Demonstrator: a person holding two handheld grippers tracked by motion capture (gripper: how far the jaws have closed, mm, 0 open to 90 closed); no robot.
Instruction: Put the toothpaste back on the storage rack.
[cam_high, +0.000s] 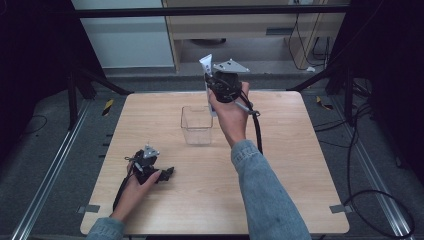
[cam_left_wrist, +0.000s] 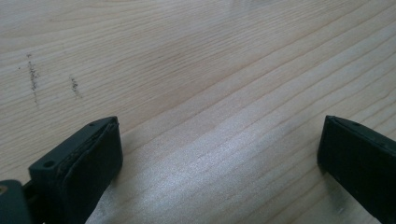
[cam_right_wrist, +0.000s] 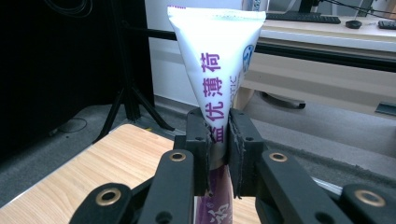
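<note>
Black jaws of the right gripper (cam_right_wrist: 218, 140) pinch a white tube (cam_right_wrist: 217, 60) with purple lettering, held upright, crimped end up, above the table's (cam_high: 300, 165) far edge, just beside a clear container (cam_high: 196, 125). Left gripper (cam_high: 167, 172), jaws spread with nothing between them, rests near the table's near-left corner.

White purple-lettered tube (cam_right_wrist: 219, 74), upright, above clear box (cam_high: 196, 125)
</note>
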